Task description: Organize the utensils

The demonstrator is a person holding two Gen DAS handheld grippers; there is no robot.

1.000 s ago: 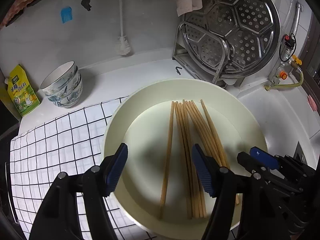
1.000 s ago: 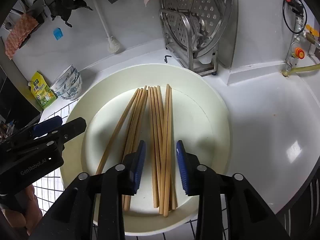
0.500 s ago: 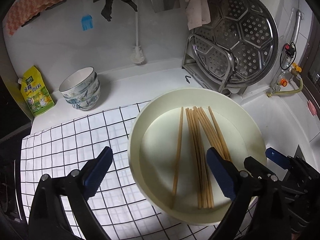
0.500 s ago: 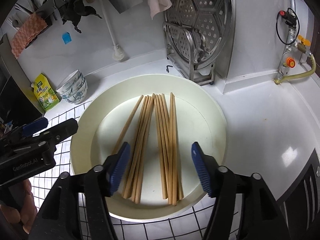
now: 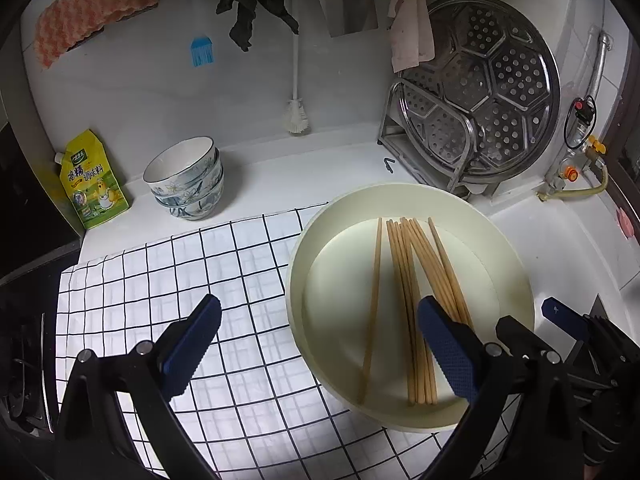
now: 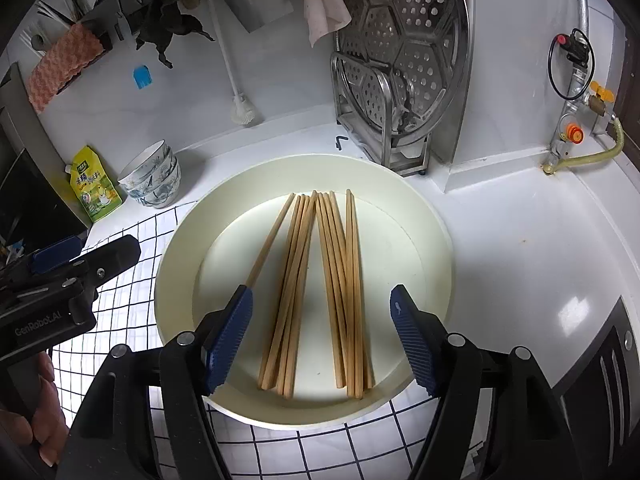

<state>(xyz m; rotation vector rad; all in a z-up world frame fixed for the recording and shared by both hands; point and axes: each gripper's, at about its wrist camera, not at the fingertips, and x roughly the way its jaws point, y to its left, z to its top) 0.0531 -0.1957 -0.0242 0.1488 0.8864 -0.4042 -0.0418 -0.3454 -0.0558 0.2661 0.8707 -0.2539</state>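
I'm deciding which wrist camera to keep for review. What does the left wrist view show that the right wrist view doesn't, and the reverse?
Only the left wrist view shows the small pink sticker on the right wall and most of the black-gridded white cloth.

Only the right wrist view shows the person's hand under the left gripper, utensils standing in the dark wall rack, and the dark panel at lower right.

Both show the round cream tray holding wooden chopsticks, stacked patterned bowls, the yellow pouch and the perforated steel steamer plate.
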